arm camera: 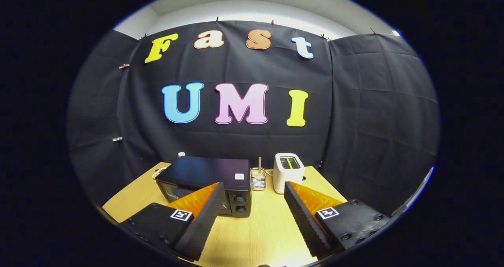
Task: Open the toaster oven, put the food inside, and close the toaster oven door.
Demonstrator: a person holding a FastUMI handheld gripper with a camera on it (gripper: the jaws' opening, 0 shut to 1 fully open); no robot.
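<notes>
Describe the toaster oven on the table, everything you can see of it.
The toaster oven is a dark, boxy appliance with a flat glossy top that bears a small pale sticker near one corner. Its front has a glass door, shut, and two round knobs stacked beside it. It stands upright on the wooden table, beyond the open gripper, whose one finger overlaps the door in view. A small glass holder stands close beside it, and a white toaster beyond that. A pale cord lies behind.

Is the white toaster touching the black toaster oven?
Apart. The gripper view shows a glass holder and bare table between the white toaster and the toaster oven.
</notes>
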